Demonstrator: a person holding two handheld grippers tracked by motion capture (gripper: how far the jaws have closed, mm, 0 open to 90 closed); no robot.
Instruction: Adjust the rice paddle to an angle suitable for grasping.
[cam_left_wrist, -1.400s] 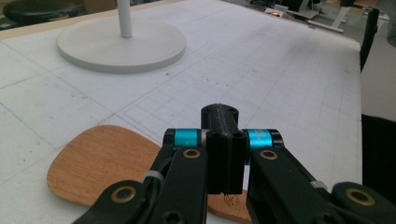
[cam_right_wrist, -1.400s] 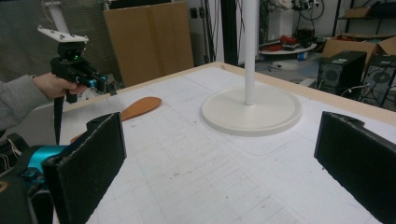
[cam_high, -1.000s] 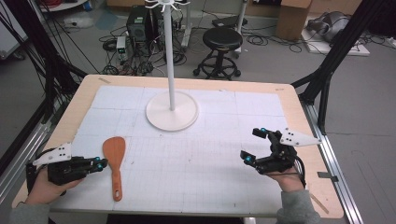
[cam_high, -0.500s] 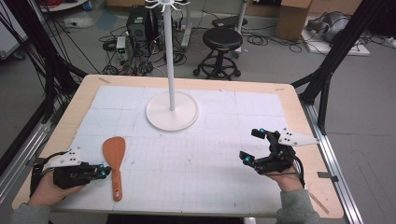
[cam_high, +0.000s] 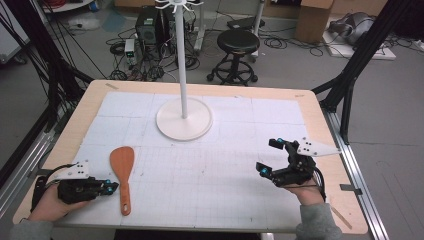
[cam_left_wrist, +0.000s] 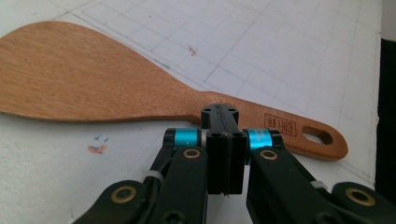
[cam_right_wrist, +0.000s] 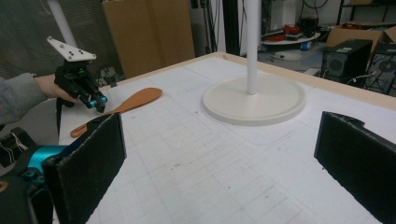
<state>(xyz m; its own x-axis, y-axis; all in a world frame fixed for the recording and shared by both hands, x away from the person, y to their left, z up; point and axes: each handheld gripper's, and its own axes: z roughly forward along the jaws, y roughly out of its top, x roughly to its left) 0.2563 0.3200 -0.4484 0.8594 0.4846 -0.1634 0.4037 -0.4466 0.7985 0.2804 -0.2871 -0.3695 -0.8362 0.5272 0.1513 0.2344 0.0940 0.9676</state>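
Observation:
A wooden spatula (cam_high: 122, 165) lies flat on the white grid mat, blade toward the far side and handle toward the person. My left gripper (cam_high: 114, 187) rests low at the near left, its jaws shut together with nothing between them. In the left gripper view its tips (cam_left_wrist: 219, 112) sit right at the spatula's (cam_left_wrist: 93, 79) handle, near the neck; whether they touch it is unclear. My right gripper (cam_high: 266, 156) stands at the near right with jaws wide open and empty (cam_right_wrist: 219, 154). The right gripper view shows the spatula (cam_right_wrist: 135, 100) and the left gripper (cam_right_wrist: 100, 103) across the mat.
A white stand with a round base (cam_high: 184, 122) and a tall pole (cam_high: 181, 60) rises at the mat's far middle, also seen as the base (cam_right_wrist: 254, 100). The wooden table edge (cam_high: 320, 115) frames the mat. A stool, boxes and cables lie on the floor beyond.
My left gripper has edged right and a little toward the near edge, ending beside the spatula's handle. The right gripper and the spatula have stayed put.

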